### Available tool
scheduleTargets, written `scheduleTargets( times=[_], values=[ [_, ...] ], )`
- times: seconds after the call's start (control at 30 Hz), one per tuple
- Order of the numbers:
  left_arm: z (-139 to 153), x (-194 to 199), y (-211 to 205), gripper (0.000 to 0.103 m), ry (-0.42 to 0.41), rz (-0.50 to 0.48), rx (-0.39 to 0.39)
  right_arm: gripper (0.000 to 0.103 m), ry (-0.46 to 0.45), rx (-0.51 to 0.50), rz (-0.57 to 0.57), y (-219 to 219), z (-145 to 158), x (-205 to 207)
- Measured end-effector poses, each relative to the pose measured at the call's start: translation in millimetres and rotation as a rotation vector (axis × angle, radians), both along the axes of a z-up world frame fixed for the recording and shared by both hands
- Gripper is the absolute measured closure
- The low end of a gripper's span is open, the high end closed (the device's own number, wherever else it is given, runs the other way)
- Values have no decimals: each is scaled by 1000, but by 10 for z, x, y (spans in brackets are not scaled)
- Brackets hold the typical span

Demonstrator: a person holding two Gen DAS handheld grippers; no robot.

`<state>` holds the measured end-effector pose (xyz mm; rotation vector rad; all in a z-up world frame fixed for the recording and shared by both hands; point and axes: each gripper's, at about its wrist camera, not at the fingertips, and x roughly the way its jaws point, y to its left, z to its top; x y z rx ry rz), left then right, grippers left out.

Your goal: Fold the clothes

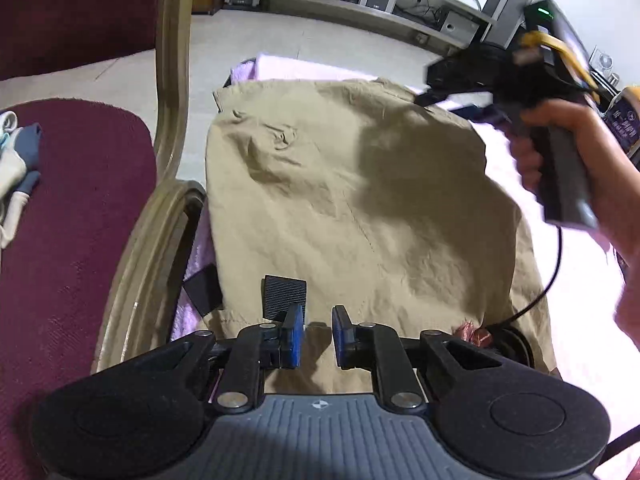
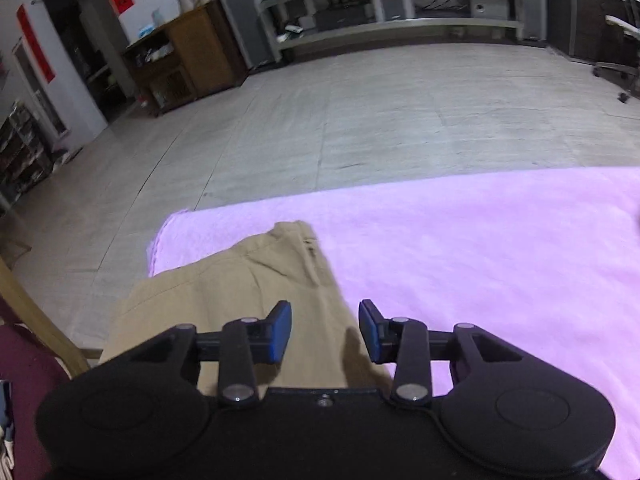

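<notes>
A khaki garment (image 1: 352, 200) lies folded flat on a pink cloth (image 1: 584, 304) that covers the table. My left gripper (image 1: 318, 336) hovers over the garment's near edge, open and empty. The right gripper shows in the left wrist view (image 1: 456, 96), held by a hand above the garment's far right corner, blurred. In the right wrist view the right gripper (image 2: 325, 330) is open and empty above the garment's (image 2: 240, 292) right edge, with the pink cloth (image 2: 480, 256) beyond.
A maroon chair seat (image 1: 76, 264) with a wooden frame (image 1: 172, 92) stands left of the table, with pale and blue clothes (image 1: 16, 160) on it. A black cable (image 1: 548, 280) trails over the garment's right side. Grey floor (image 2: 360, 120) and shelving (image 2: 400, 12) lie beyond.
</notes>
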<state>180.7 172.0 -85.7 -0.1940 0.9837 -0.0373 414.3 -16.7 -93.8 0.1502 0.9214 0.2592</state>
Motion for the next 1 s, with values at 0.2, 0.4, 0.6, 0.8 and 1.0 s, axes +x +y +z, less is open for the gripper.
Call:
scheduleTargets(
  times=[0.2,0.4,0.6,0.8,1.0],
  values=[
    [-99,67,-62,89,20,23,38,102,-170,-82,81,259,37,10],
    [-88,65,-37,88,-22,40,26,95,-156,-303,95,394,-141,21],
    [169,-111,112,89,-134,73,-71,78,-178,-258,53,38,432,-327],
    [366,-256,166,89,-218,64,-180,68,-251,-342,165,-406,1139,-910],
    [32,-28,-353,91,-109,-83,-124,54,-138,-268,244,-631,824,-893]
  ],
)
